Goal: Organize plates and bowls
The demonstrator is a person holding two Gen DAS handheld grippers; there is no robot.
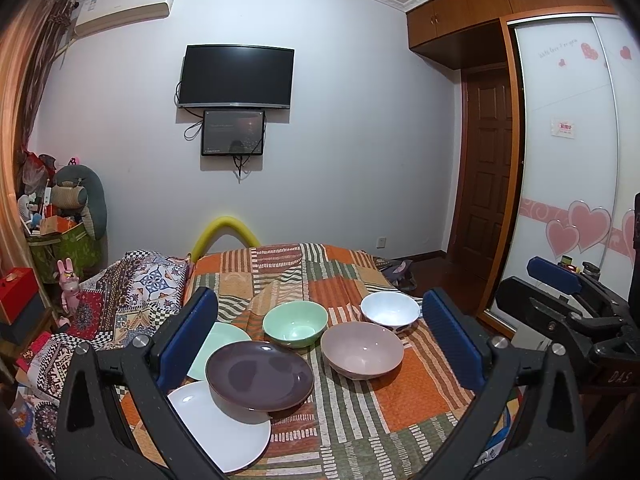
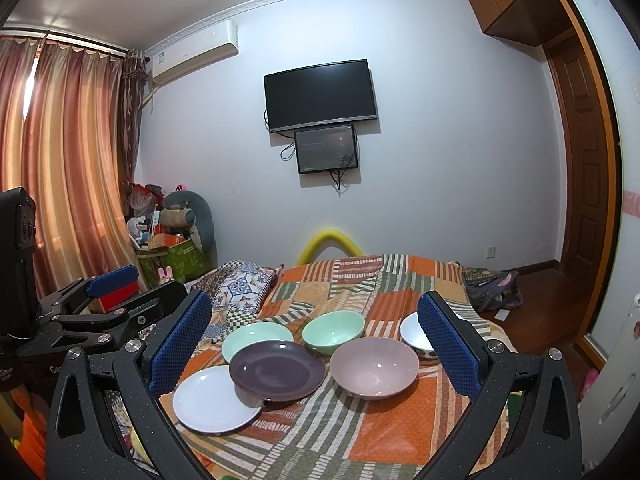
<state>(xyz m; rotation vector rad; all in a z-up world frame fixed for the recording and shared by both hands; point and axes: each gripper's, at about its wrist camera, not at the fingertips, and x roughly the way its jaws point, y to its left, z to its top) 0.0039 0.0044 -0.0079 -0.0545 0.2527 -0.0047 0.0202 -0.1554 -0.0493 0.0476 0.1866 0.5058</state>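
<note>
Both grippers hang open and empty above the bedspread (image 1: pixel 360 412): the left gripper (image 1: pixel 320 340) at lower centre of its view, the right gripper (image 2: pixel 316 346) likewise. Nearest, lower left, lies a white plate (image 2: pixel 216 400), overlapped by a purple plate (image 2: pixel 278 370) that also covers the green plate (image 2: pixel 256 338). Right of them sits a pink bowl (image 2: pixel 374 368); behind it, a green bowl (image 2: pixel 332 332) and white bowl (image 1: pixel 390 310).
</note>
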